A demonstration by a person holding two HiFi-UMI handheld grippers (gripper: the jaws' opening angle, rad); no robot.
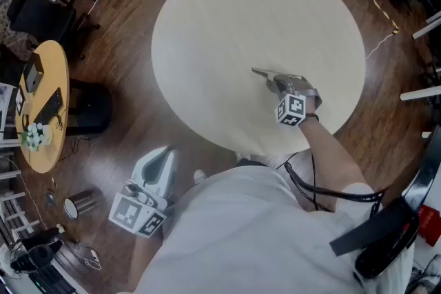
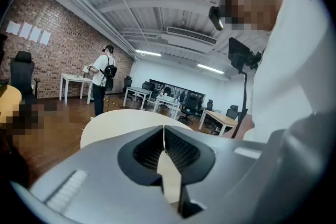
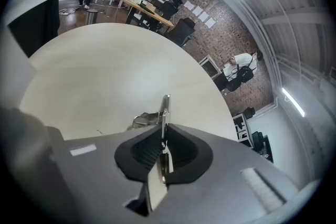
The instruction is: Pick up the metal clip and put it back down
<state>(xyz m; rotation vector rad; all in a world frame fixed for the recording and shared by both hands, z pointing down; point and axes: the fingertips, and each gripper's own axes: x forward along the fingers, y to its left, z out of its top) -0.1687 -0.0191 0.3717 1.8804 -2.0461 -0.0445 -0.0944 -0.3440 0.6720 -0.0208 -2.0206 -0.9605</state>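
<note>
My right gripper point(image 1: 275, 84) is over the round pale table point(image 1: 227, 17), near its front right part, and is shut on the metal clip point(image 1: 262, 72). In the right gripper view the clip's flat metal handle point(image 3: 166, 107) sticks up from between the closed jaws, with its wire loop point(image 3: 143, 119) to the left just over the tabletop point(image 3: 105, 71). Whether the clip touches the table I cannot tell. My left gripper point(image 1: 153, 175) hangs off the table, low at the left, beside the person's body. Its jaws are closed on nothing in the left gripper view, my left gripper point(image 2: 164, 150).
A small round wooden table point(image 1: 48, 107) with a keyboard and a plant stands at the far left. A black chair point(image 1: 34, 14) and cables lie on the wooden floor. A person point(image 2: 102, 78) stands far off by white desks.
</note>
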